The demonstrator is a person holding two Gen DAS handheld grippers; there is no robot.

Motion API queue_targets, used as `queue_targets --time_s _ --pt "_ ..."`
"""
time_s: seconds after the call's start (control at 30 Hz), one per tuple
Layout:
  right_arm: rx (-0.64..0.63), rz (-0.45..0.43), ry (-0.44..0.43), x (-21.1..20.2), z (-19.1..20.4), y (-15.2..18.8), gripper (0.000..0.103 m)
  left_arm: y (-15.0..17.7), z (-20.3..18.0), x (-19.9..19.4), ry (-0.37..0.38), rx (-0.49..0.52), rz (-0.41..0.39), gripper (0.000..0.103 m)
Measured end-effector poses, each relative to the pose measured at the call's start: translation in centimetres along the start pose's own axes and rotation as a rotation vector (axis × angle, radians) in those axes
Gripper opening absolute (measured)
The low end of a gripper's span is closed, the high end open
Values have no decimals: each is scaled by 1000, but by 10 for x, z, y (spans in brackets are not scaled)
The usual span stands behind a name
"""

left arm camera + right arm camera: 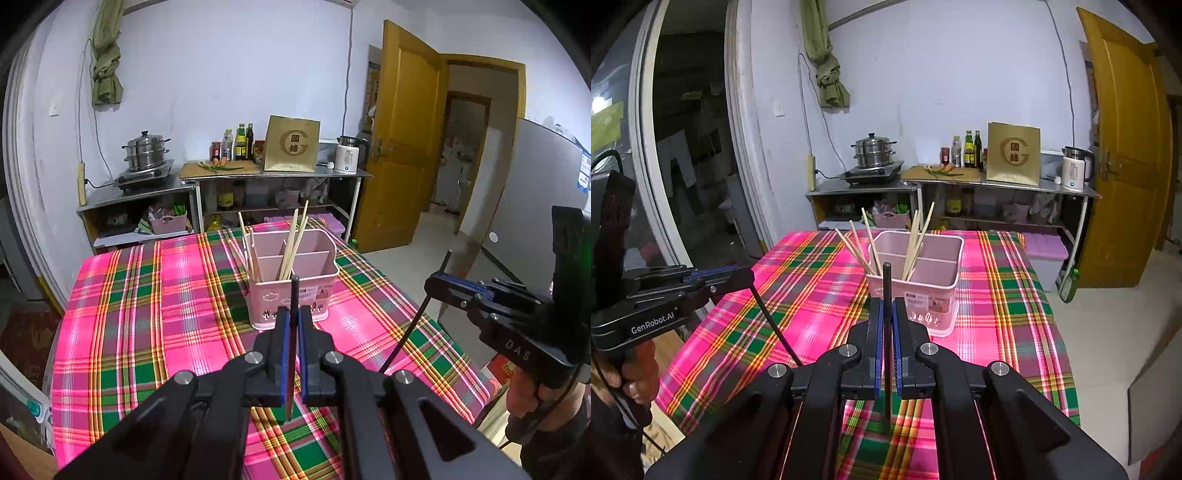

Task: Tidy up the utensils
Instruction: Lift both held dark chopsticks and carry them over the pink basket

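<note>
Plain kitchen, pale walls, yellow door (402, 136) ajar. Steel counter (273, 176) behind with steamer pot (146, 149), bottles, kettle (349, 154). Nearer, plaid tablecloth (147, 314) bearing pink utensil holder (295, 291) stuck with pale chopsticks (293, 243). Left gripper (294, 321) pinched on black chopstick (294, 295); right gripper (887, 321) clamped on dark chopstick (887, 284), both short of holder.

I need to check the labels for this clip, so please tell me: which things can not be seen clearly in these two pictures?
- Left wrist view: the lower end of the dark chopstick is blurred between the left gripper fingers.
- Right wrist view: the holder label print is too small.
- Both views: holder walls hide the wooden chopsticks' lower ends.
</note>
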State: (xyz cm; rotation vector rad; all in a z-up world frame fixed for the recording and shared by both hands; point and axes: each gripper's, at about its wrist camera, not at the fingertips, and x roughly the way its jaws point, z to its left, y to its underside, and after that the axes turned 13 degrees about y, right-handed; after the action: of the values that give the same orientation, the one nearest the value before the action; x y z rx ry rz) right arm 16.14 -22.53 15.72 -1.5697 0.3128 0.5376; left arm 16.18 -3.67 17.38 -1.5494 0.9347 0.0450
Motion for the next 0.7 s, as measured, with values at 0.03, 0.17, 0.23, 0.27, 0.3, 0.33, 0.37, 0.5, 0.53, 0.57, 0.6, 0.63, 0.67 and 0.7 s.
queue_targets --time_s 0.03,0.17,0.23,0.27,0.3,0.33,0.37,0.5,0.53,0.57,0.6,0.63,0.67,0.7 --pt "-1 -2 3 1 -1 -2 4 -2 0 2 1 2 1 5" --pt "-10 -10 12 7 -2 -11 4 -15 2 10 1 7 10 5" --pt "-11 -12 8 11 -3 -16 4 -23 2 14 6 7 11 5" --pt "-11 -15 8 11 -4 -18 4 -27 3 17 7 8 10 5" --pt "-9 -18 8 13 -4 -22 4 -32 4 19 8 6 9 5" --pt "-4 -19 5 15 -6 -25 4 -37 6 21 9 4 8 5" --pt "1 -21 1 17 -7 -29 4 -41 7 22 10 3 7 5" --pt "26 -37 -14 24 -12 -45 4 -63 10 28 13 0 -1 5" --pt "28 -43 -14 26 -12 -50 4 -68 11 30 11 2 -3 5" --pt "29 -48 -14 27 -12 -54 4 -73 11 30 10 5 -7 5" --pt "32 -54 -15 28 -13 -59 4 -78 11 31 9 9 -11 5" --pt "36 -58 -18 30 -13 -64 4 -84 11 31 7 14 -16 5" --pt "37 -62 -20 31 -14 -68 4 -88 12 32 6 18 -20 5" --pt "39 -67 -23 33 -13 -72 4 -93 12 32 8 19 -26 5"
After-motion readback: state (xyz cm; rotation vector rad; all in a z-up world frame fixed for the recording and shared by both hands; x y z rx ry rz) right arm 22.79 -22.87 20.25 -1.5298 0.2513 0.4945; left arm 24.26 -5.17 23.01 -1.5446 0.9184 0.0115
